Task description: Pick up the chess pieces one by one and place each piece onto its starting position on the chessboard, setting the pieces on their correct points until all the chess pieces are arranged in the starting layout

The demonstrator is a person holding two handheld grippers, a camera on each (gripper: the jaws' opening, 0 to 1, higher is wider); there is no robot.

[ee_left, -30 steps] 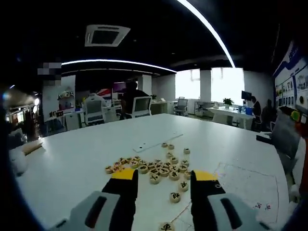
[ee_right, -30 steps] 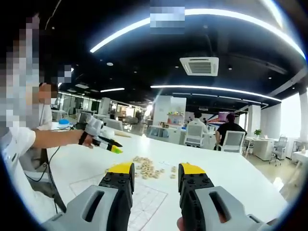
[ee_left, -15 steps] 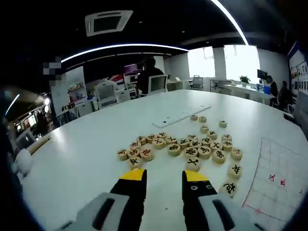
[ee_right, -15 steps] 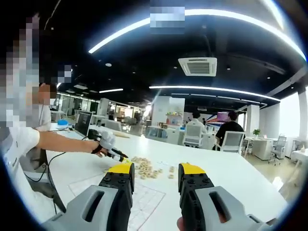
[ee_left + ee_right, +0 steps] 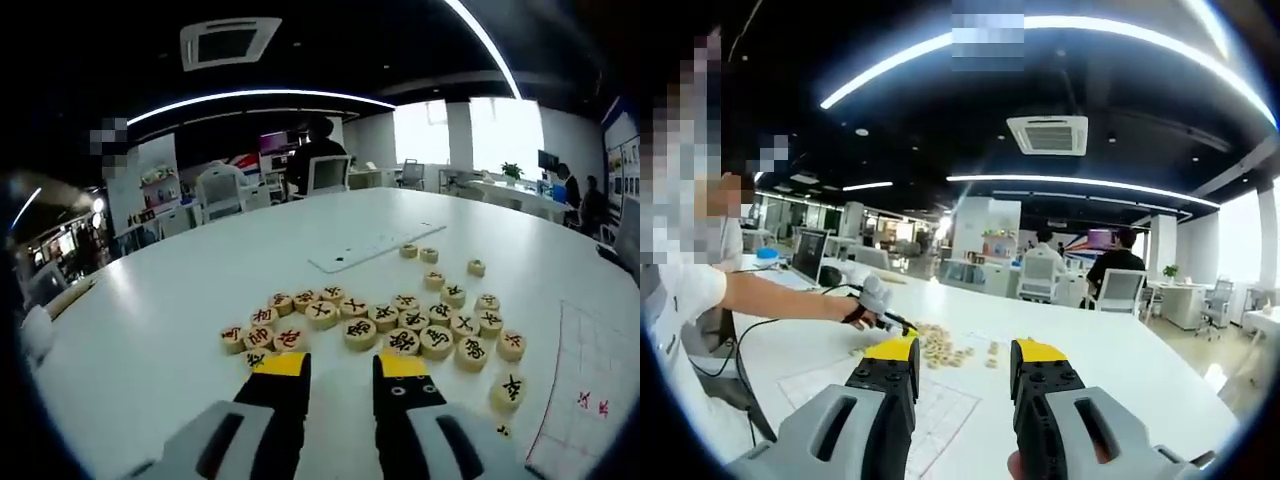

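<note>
Several round wooden chess pieces [image 5: 402,320] with black or red characters lie loose on the white table [image 5: 150,330], just beyond my left gripper [image 5: 341,372]. Its yellow-tipped jaws stand open with a narrow gap and nothing between them. The paper chessboard [image 5: 592,395] with red marks lies at the right edge. In the right gripper view, my right gripper [image 5: 965,362] is open and empty, raised over the near side of the chessboard [image 5: 925,408]. The piece pile [image 5: 943,350] lies beyond it, and the left gripper [image 5: 888,320], held in a person's hand, reaches the pile from the left.
A long white strip [image 5: 376,248] lies on the table behind the pieces. Office chairs [image 5: 325,174] and desks stand past the far edge. A person's arm [image 5: 770,295] stretches over the table's left side, with a cable [image 5: 750,385] hanging below it.
The left gripper has dropped and moved in toward the left part of the pile, and its jaws have narrowed a little. The right gripper has held still.
</note>
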